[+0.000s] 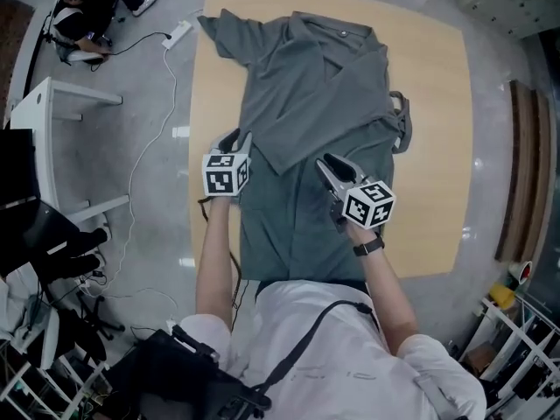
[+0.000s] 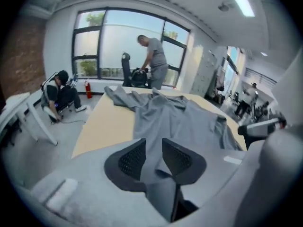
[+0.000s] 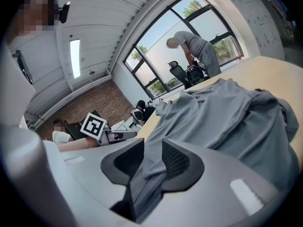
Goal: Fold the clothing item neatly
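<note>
the shirt is lying lengthwise down the middle of the table, collar toward 12 o'clock and hem toward 6 o'clock by the person; one sleeve is spreading flat toward 11 o'clock, a flap is lying slantwise across the chest, and some cloth is bunching at the 3 o'clock edge; the right gripper is sitting just 6 o'clock of the shirt's centre, its jaws closing on a fold of the cloth that is running down between them; the left gripper is hovering at the shirt's 9 o'clock edge, jaws standing apart and gripping nothing, the cloth only showing through the gap; this is looking like a lengthwise side fold under way, well short of done; the next move is probably calling for the left gripper to be pinching the 9 o'clock edge, then both carrying cloth inward while keeping the crease straight.
</note>
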The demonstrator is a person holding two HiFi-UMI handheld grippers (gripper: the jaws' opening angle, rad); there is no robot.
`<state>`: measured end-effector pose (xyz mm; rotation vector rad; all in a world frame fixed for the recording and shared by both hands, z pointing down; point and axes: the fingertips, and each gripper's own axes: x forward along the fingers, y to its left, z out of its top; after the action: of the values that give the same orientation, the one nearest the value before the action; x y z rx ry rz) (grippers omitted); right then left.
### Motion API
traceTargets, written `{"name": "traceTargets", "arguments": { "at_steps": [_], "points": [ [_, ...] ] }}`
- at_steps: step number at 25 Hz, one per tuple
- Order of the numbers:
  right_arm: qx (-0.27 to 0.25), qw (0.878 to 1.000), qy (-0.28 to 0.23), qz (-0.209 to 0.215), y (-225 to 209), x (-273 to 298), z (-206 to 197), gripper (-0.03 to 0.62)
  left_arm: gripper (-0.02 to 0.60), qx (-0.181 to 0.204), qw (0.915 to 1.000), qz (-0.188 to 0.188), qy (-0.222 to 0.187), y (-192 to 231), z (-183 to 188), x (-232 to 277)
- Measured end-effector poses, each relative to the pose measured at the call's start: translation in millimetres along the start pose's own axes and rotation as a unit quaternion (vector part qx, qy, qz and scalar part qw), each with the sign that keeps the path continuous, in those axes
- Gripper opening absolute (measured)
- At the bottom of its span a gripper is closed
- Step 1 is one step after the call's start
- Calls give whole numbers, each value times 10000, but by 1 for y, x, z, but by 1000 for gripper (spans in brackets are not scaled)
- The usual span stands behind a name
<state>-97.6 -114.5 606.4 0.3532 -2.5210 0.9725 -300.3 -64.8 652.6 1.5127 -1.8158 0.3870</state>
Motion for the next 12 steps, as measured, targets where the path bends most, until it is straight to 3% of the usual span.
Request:
{"name": "traceTargets", "arguments": {
  "at_steps": [2, 4, 7, 12],
  "points": [
    [-199, 9998, -28, 92, -2, 19, 17, 114, 117, -693, 9970, 281, -210, 41, 26, 12],
    [-291, 9993, -57, 210, -4, 37, 32, 114, 115, -1095, 9908, 655, -442, 85, 54, 27],
    [-308, 9988, -59, 364, -4, 55, 44, 114, 114, -1288, 9842, 1025, -650, 142, 94, 59],
    [-446, 9977, 123, 505, -12, 80, 49, 117, 86, -1497, 9795, 1002, -896, 208, 157, 131]
  ]
}}
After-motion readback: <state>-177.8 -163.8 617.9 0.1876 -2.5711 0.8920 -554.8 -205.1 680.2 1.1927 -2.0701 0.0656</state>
